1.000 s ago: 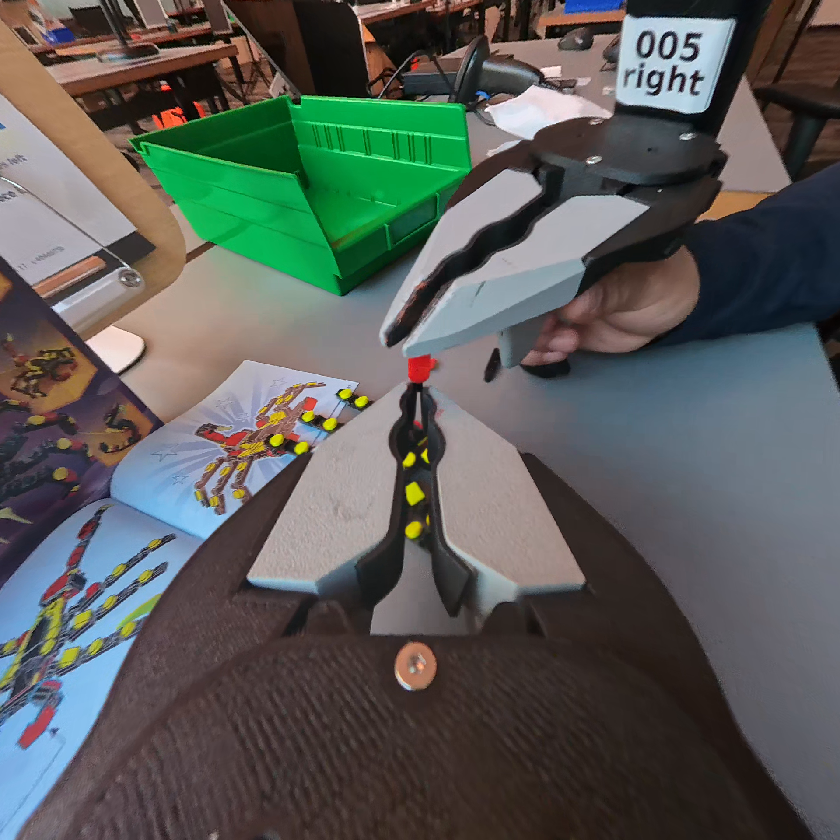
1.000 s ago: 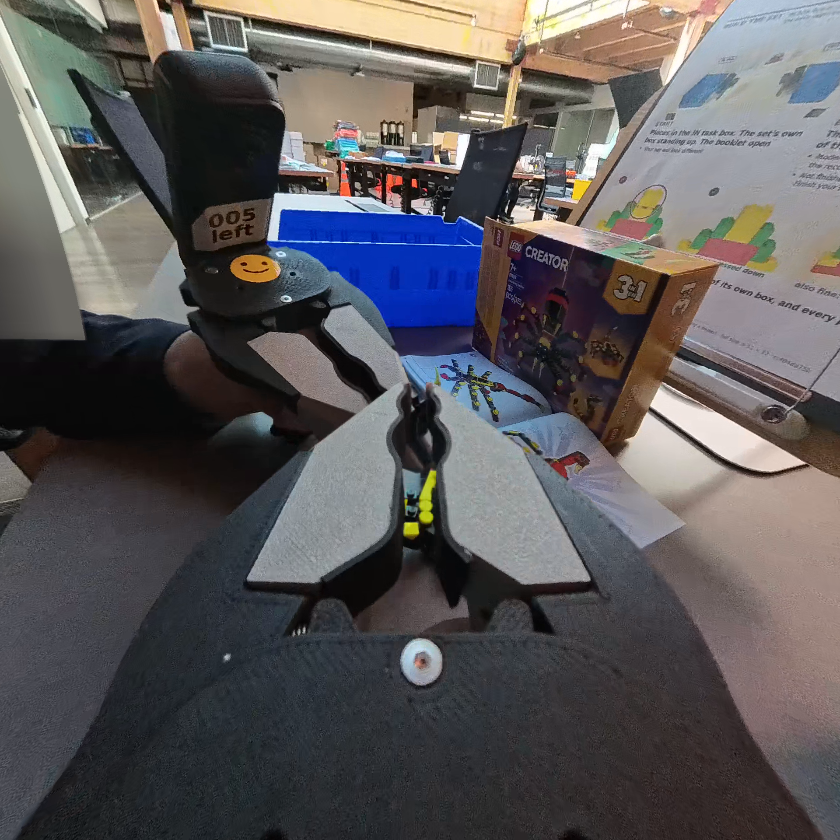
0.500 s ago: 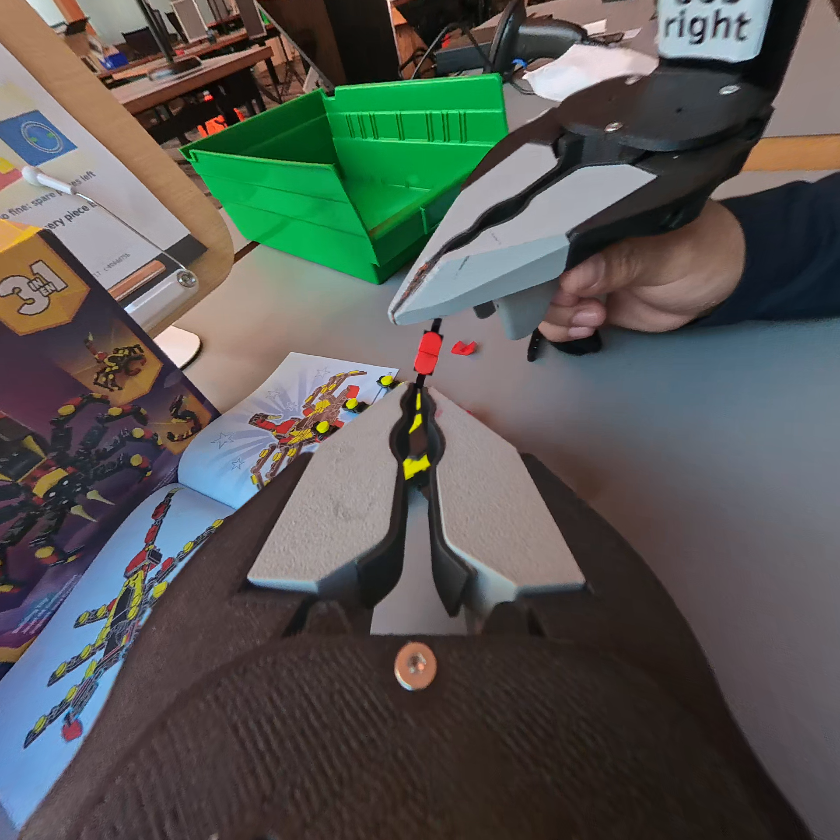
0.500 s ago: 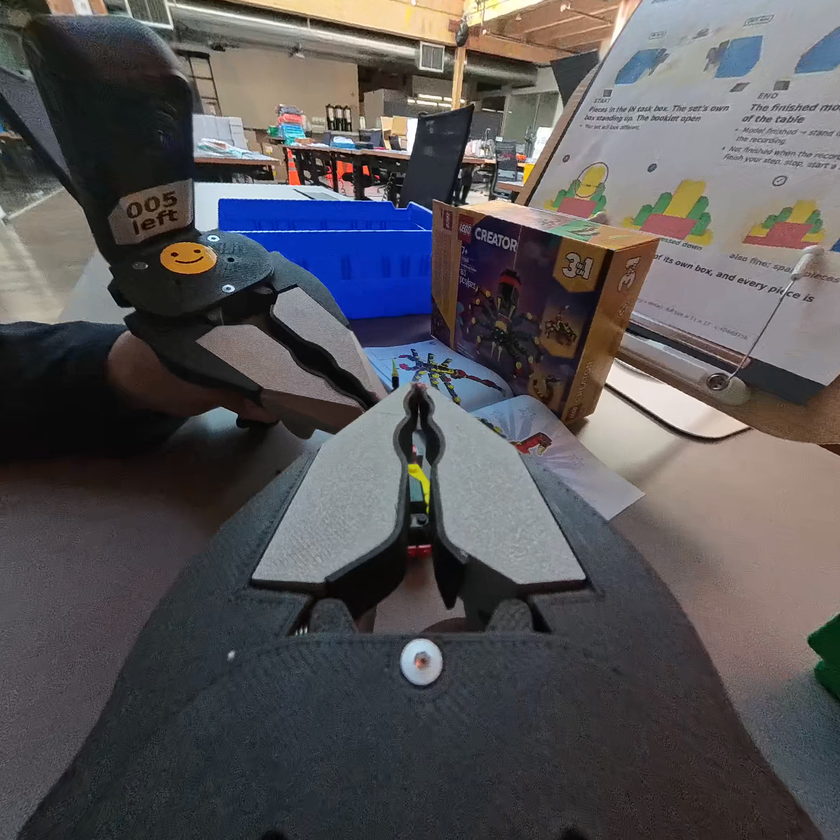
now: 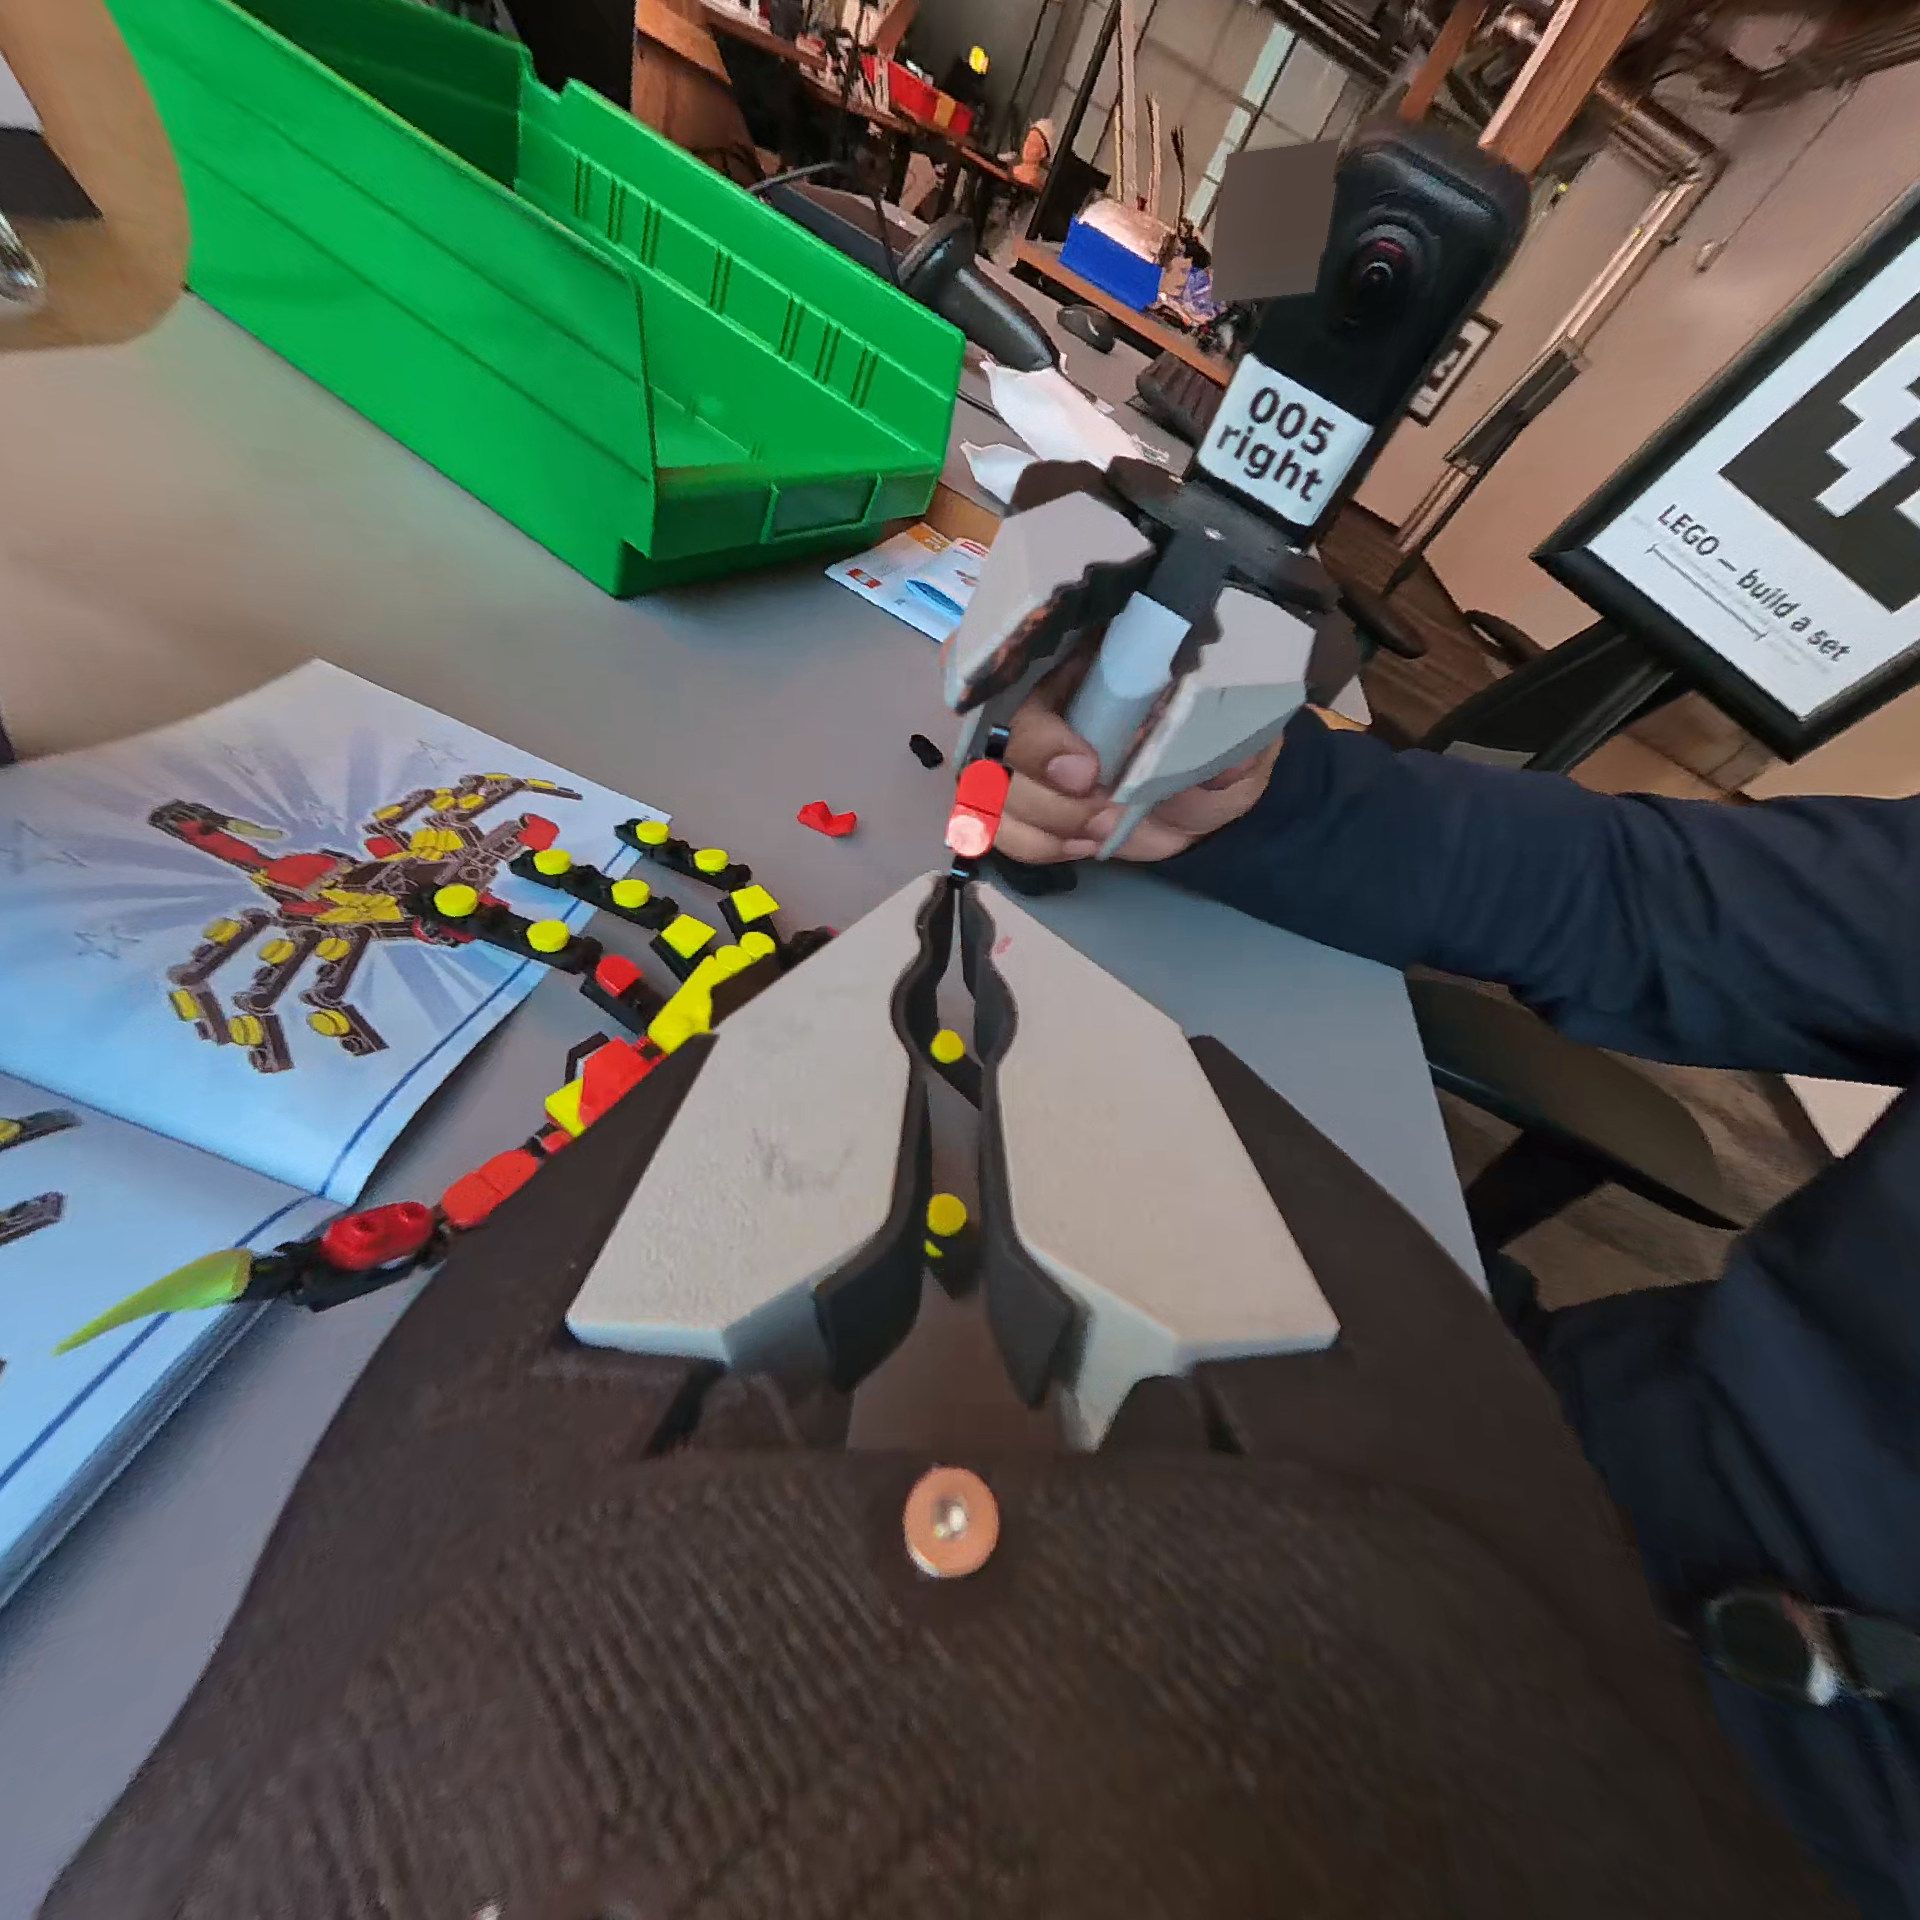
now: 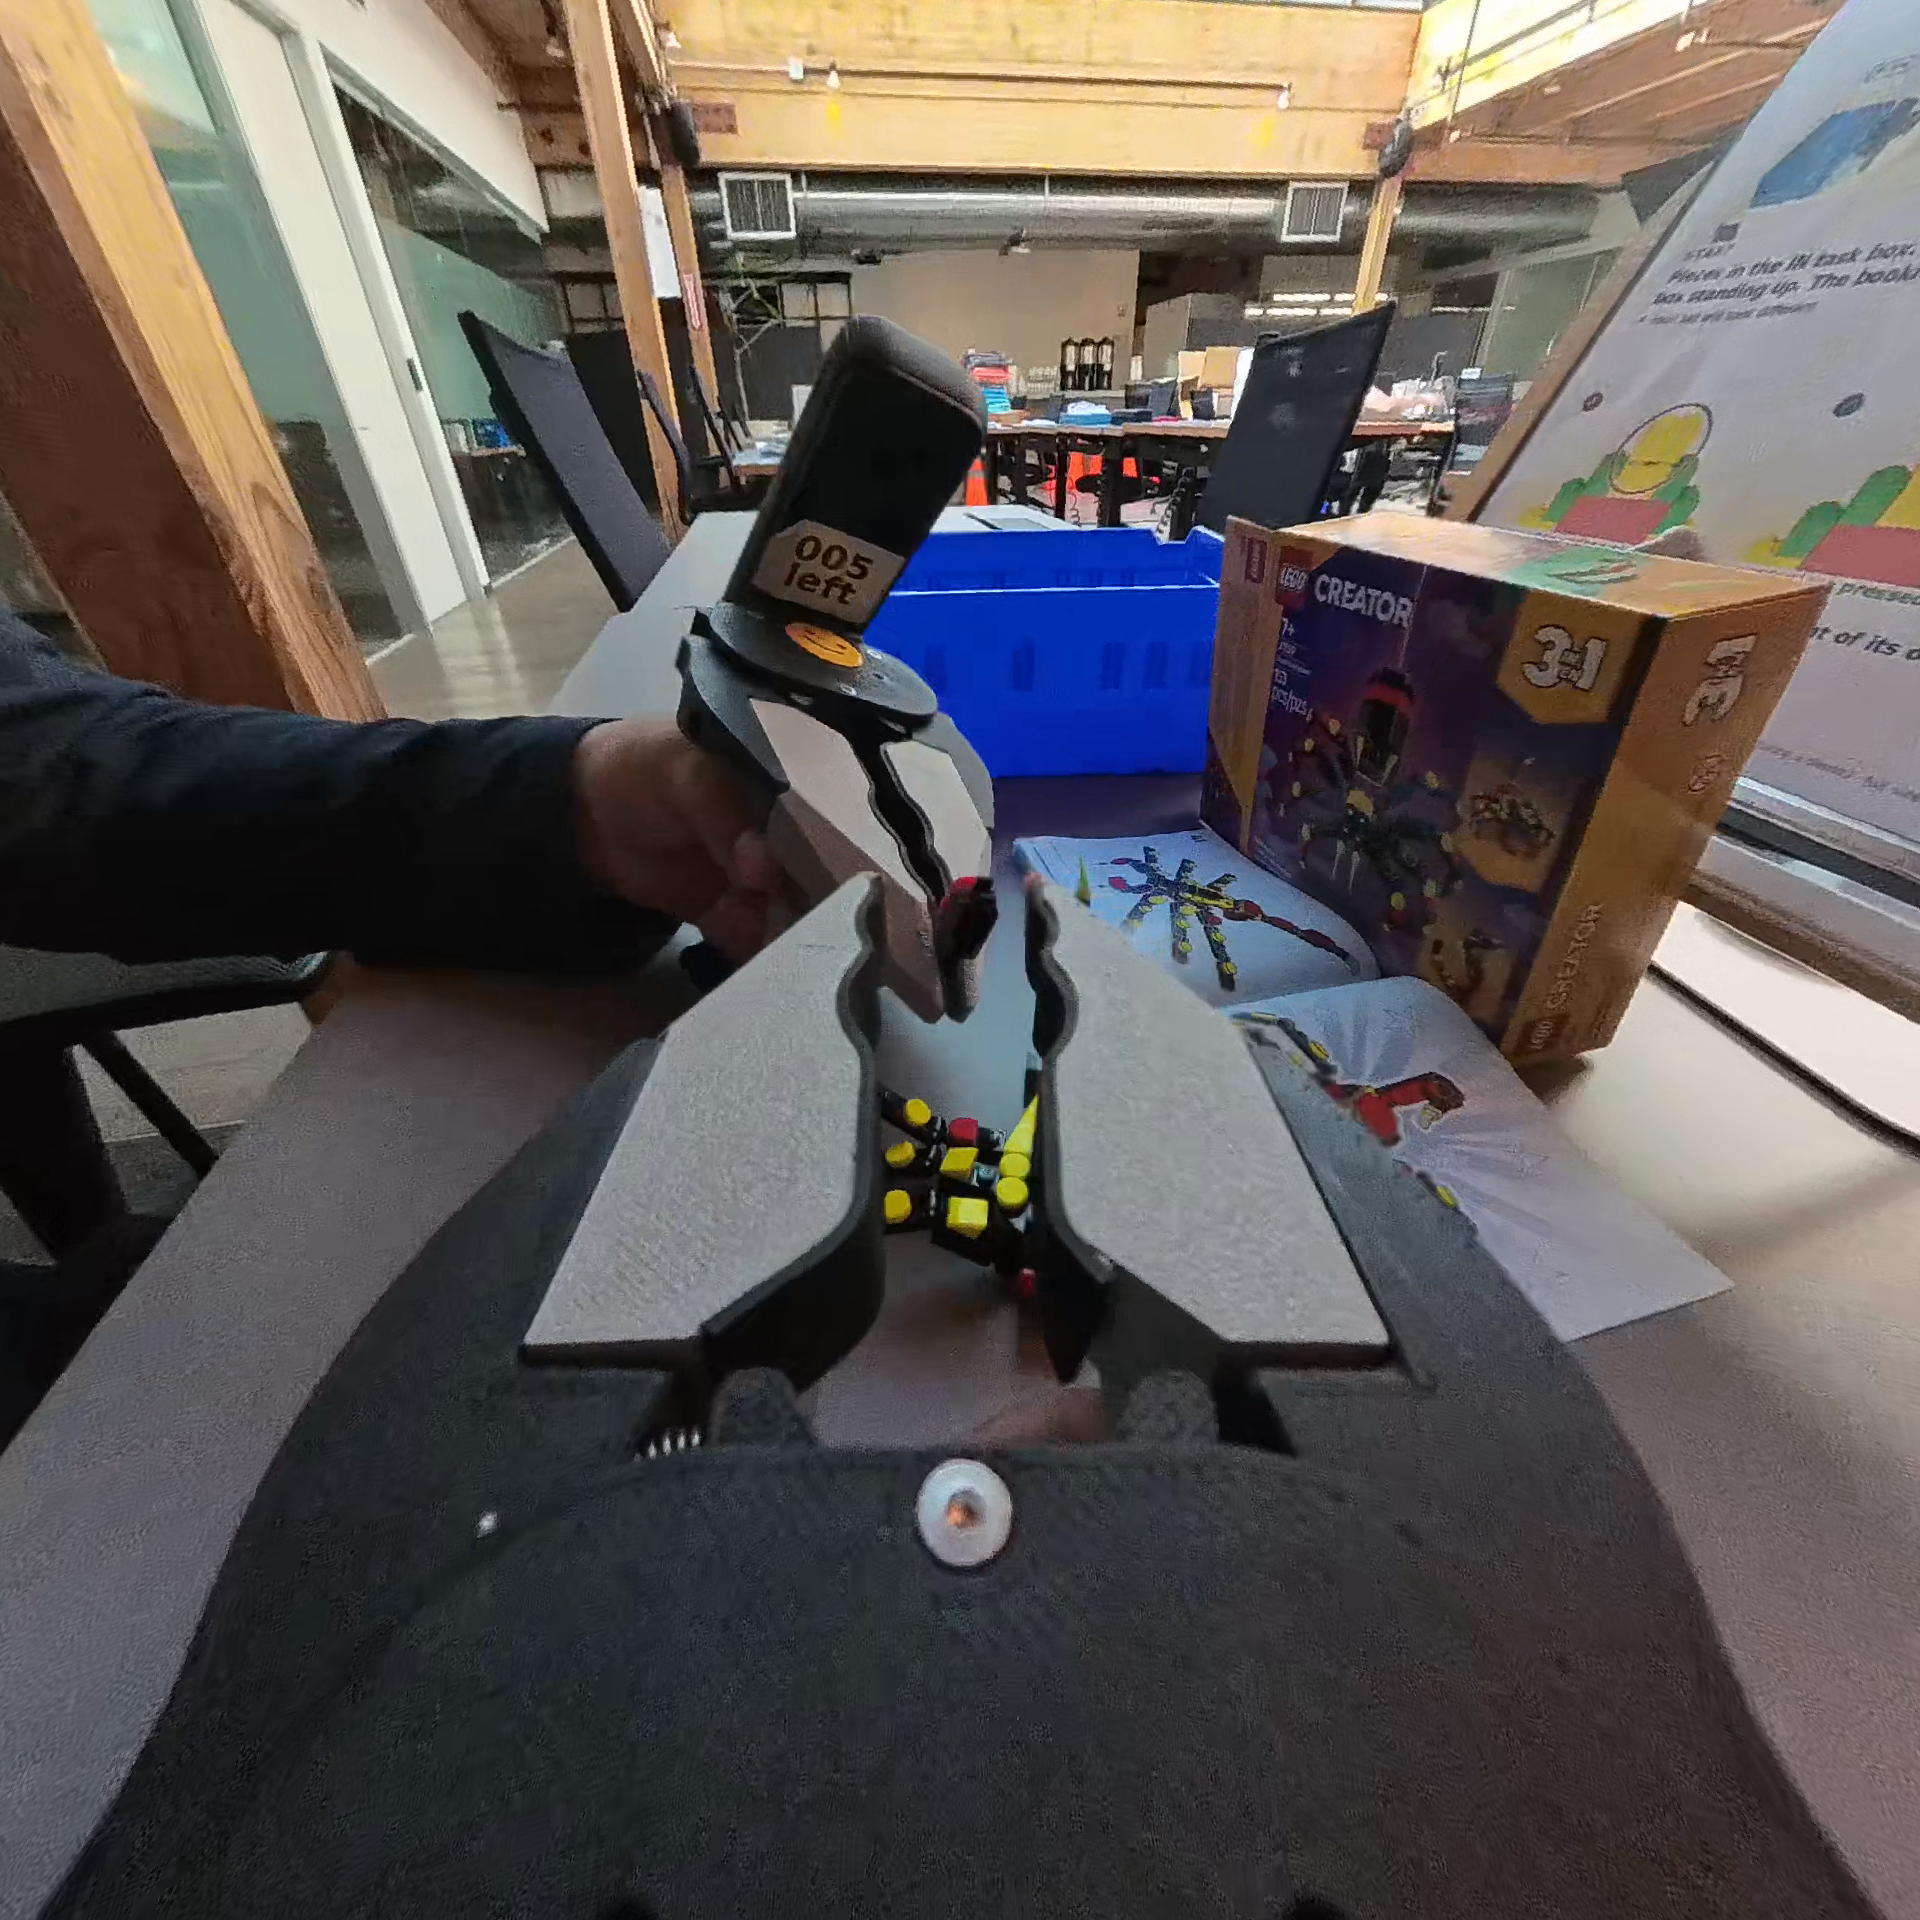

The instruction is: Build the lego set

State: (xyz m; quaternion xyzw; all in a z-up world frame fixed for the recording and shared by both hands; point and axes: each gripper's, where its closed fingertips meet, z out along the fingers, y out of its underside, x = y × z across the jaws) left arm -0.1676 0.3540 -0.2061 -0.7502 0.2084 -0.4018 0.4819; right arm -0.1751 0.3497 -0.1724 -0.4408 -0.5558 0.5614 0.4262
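Note:
My left gripper [image 5: 951,883] is shut on a black Lego leg piece with yellow studs [image 5: 945,1044]. The leg's red end [image 5: 977,805] sticks out past the tips. My right gripper [image 6: 951,894] is open, its fingertips on either side of that red end [image 6: 964,914] without gripping it. It also shows in the left wrist view [image 5: 1039,790], facing me. The left gripper [image 6: 961,987] points down in the right wrist view. The black, yellow and red spider model [image 5: 644,997] lies on the grey table [image 5: 312,540] by the open booklet [image 5: 260,883]. It also shows between the right fingers [image 6: 961,1174].
A small red piece [image 5: 826,818] and a small black piece [image 5: 923,746] lie loose on the table. A green bin [image 5: 520,312] and a leaflet [image 5: 914,571] lie beyond. A blue bin [image 6: 1039,665] and the set's box [image 6: 1455,779] stand at the back. A framed sign [image 5: 1766,468] stands on the right. The tips of both grippers are at nearly the same place.
My right gripper was shut at the leg's red end; it has opened and let go. My left gripper has kept its hold and tilted down, bringing the model into view.

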